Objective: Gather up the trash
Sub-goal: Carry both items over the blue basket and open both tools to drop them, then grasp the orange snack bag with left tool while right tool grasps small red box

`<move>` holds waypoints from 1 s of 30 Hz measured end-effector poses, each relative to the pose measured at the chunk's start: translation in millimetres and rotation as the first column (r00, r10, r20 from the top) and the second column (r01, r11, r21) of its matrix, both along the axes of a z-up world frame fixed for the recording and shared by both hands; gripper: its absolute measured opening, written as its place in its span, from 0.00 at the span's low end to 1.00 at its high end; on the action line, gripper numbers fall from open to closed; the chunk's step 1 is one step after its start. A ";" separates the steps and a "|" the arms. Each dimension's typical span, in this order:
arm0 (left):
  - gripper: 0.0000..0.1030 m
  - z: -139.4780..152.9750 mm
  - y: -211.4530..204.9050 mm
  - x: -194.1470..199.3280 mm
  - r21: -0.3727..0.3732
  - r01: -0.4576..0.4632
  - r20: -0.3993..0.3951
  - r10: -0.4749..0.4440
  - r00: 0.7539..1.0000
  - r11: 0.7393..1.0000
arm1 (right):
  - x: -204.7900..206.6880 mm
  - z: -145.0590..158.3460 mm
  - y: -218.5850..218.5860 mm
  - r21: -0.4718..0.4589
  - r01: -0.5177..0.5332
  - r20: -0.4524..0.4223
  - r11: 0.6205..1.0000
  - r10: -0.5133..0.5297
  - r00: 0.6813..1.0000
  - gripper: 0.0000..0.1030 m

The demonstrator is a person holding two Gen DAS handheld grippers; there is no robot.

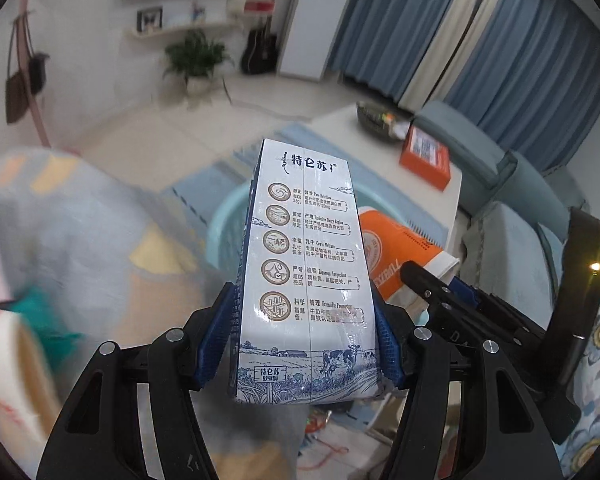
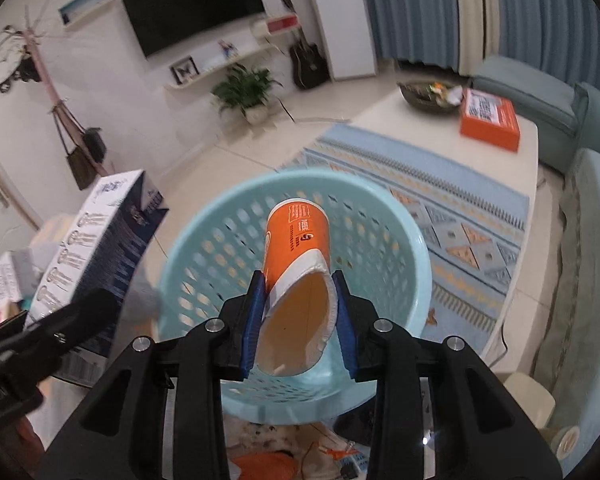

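On the left, the left gripper (image 1: 306, 332) has its jaws clamped on the sides of a milk carton (image 1: 308, 264), held upright-tilted just left of the basket (image 2: 384, 216). In the middle, the right gripper (image 2: 300, 316) has its jaws clamped on a squashed orange cup (image 2: 296, 240), which hangs over the basket's open mouth. The step in hand looks like dropping both in: best to release the cup first, well inside the rim, then bring the carton over the centre so the grippers do not knock together. To the right lies open rug (image 2: 452, 200), with the counter (image 2: 388, 116) far off.
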State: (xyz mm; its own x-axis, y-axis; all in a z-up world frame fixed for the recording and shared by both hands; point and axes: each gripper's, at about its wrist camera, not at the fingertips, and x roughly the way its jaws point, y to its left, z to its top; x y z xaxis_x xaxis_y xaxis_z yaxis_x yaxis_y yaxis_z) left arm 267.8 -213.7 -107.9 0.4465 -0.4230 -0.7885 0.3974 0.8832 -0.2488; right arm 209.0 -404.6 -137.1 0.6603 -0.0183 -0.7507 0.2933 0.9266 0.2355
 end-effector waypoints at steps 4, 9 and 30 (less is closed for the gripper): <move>0.59 -17.6 -7.2 7.4 0.026 0.004 -0.041 -0.003 0.999 1.000 | 2.1 -14.9 -7.0 0.005 0.017 -0.042 1.000 -0.017 0.999 0.35; 0.70 -9.3 -4.5 -3.2 0.012 -0.001 -0.032 0.002 0.999 1.000 | -2.9 -16.6 -9.2 0.006 0.023 -0.048 1.000 -0.022 0.999 0.41; 0.75 94.8 77.3 -115.4 -0.105 -0.048 0.220 0.071 0.973 0.993 | -66.3 84.9 68.7 -0.029 -0.130 0.162 0.991 0.133 0.978 0.62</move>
State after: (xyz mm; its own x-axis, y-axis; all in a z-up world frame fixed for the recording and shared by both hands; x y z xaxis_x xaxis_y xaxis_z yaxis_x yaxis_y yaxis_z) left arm 152.4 -136.4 -13.0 0.6332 -0.4608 -0.6219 0.4002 0.8827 -0.2466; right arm 142.7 -335.9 -52.2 0.7718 0.0644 -0.6326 0.1274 0.9590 0.2531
